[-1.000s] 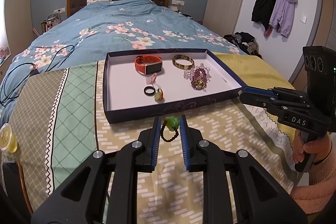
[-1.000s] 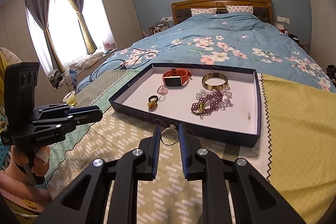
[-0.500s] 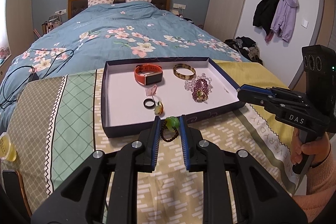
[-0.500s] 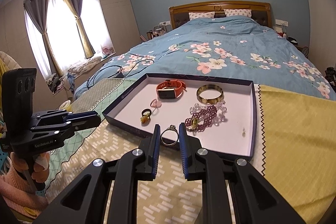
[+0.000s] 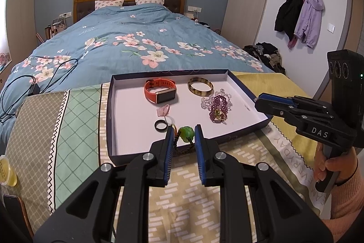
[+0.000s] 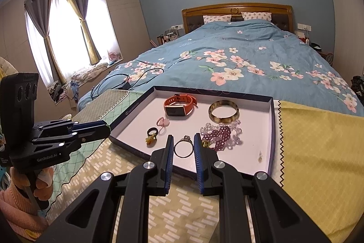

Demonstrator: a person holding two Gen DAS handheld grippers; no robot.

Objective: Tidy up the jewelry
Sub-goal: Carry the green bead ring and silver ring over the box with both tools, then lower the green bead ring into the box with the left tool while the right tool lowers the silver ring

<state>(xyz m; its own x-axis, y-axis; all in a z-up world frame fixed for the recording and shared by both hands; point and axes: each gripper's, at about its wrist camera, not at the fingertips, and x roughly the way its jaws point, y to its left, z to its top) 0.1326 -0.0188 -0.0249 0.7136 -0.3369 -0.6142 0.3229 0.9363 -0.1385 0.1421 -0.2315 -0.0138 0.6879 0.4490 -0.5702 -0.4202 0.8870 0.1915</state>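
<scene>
Green-beaded bracelet (image 5: 185, 137) pinched in left gripper (image 5: 183, 137), silver ring (image 6: 183, 147) upright in right gripper (image 6: 183, 147); both narrow grips hang over the tray's (image 5: 238, 129) near rim, tray floor ahead and below.

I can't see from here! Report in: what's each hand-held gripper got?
Left hand-held gripper shut on green bead bracelet. Right hand-held gripper shut on silver ring. Both near tray front wall. Nothing blocking.

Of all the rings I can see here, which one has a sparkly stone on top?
The thin silver ring pinched in the right gripper. The black ring in the tray is a plain band, and the pink ring carries a heart shape.
</scene>
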